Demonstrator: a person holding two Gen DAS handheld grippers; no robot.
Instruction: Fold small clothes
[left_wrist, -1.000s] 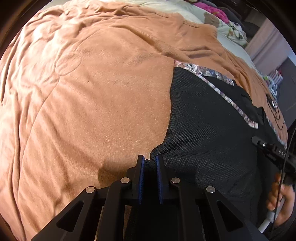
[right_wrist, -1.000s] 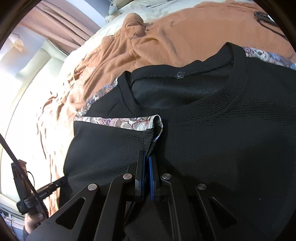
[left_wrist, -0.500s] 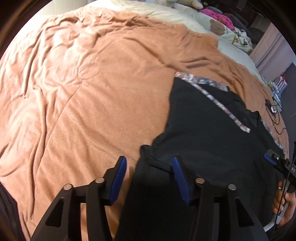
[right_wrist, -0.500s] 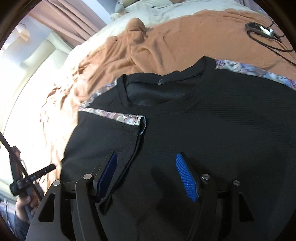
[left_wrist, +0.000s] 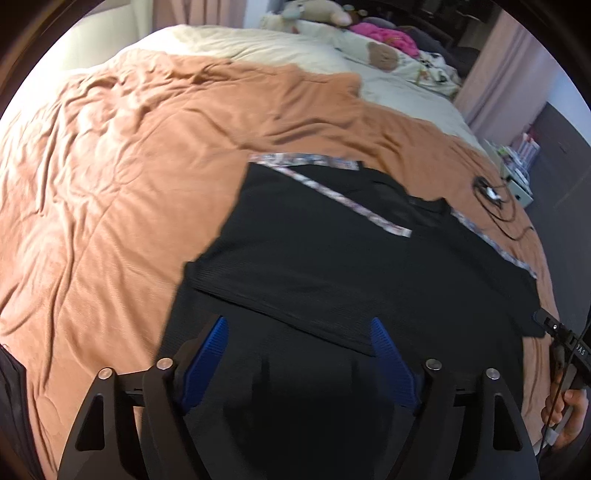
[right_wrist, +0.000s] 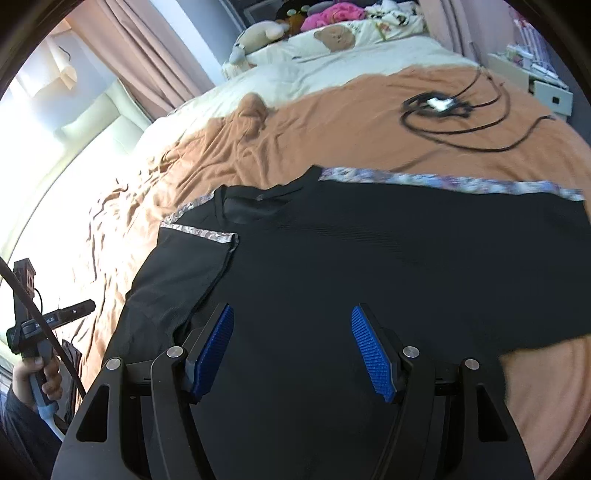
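Black shirt (left_wrist: 332, 266) lies flat just below both grippers, one side folded in, patterned trim showing. Left gripper (left_wrist: 299, 354) opening, empty; right gripper (right_wrist: 291, 347) wide, empty.

Black shirt (right_wrist: 388, 258): matt knitted cloth with a fine ribbed weave; patterned woven trim along the sleeve edges.
Bedspread (left_wrist: 129, 166): soft, matt orange-brown cloth, creased and slightly fuzzy.
Left gripper (left_wrist: 301, 354): matt black plastic arms, silver metal screw heads; blue pads (left_wrist: 207, 350), finely ridged, look rubbery.
Right gripper (right_wrist: 291, 347): same matt black plastic; blue ribbed pads (right_wrist: 369, 347).
Cable (right_wrist: 461, 122): smooth black sheath, faint sheen.
Plush toy (right_wrist: 258, 35): fuzzy pale cloth.
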